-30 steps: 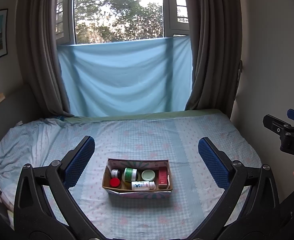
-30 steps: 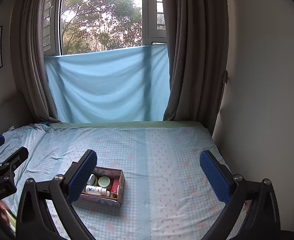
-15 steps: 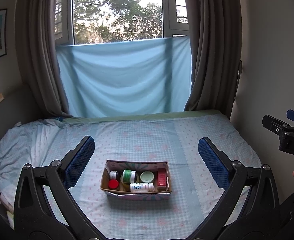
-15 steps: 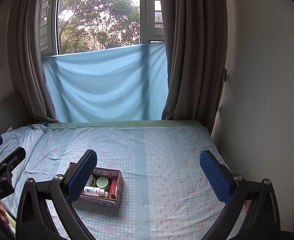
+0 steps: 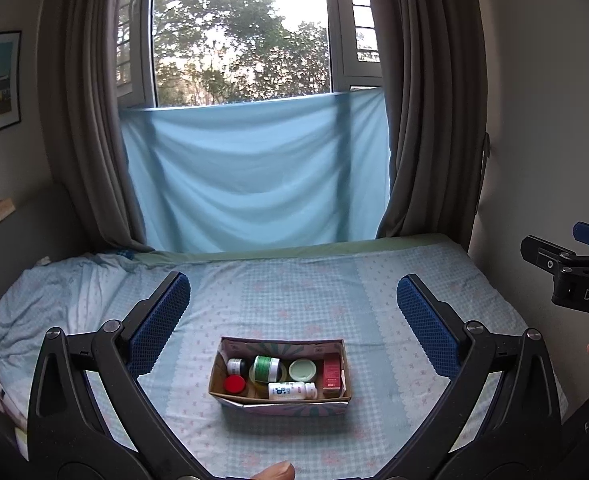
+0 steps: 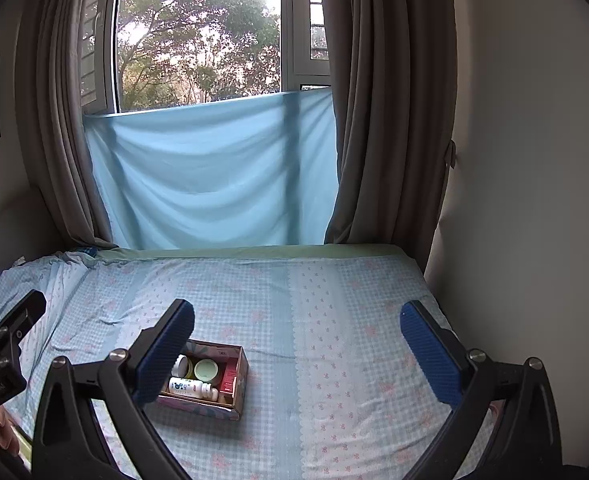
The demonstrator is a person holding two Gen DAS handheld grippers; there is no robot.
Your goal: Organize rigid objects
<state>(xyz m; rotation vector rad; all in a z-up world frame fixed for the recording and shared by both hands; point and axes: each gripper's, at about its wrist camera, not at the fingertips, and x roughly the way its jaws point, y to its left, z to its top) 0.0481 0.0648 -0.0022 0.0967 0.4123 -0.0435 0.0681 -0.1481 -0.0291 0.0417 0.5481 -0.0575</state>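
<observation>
— Judging by looks, how would the small open cardboard box (image 5: 279, 400) handle?

— Light, with thin walls that would buckle if squeezed hard; a hold on a short end wall seems safest. It sits on the blue checked bedsheet (image 5: 294, 300), between and below the left gripper (image 5: 290, 322)'s prongs. Inside, the white bottle lying on its side (image 5: 292, 390) looks smooth and apt to roll. The red-capped jar (image 5: 234, 383), green-labelled jar (image 5: 266, 368), pale green round lid (image 5: 302, 369) and red carton (image 5: 331, 370) are rigid and light, so a hold across their sides should do.

— And the jaws?

— Both sets spread wide, holding nothing; the right gripper (image 6: 296, 338) hangs over bare sheet, box to its left.

— What differs from a second ago?

— Little. In the left view the box sits slightly lower and nearer; in the right view it has slid a touch left, partly behind the left prong.
</observation>
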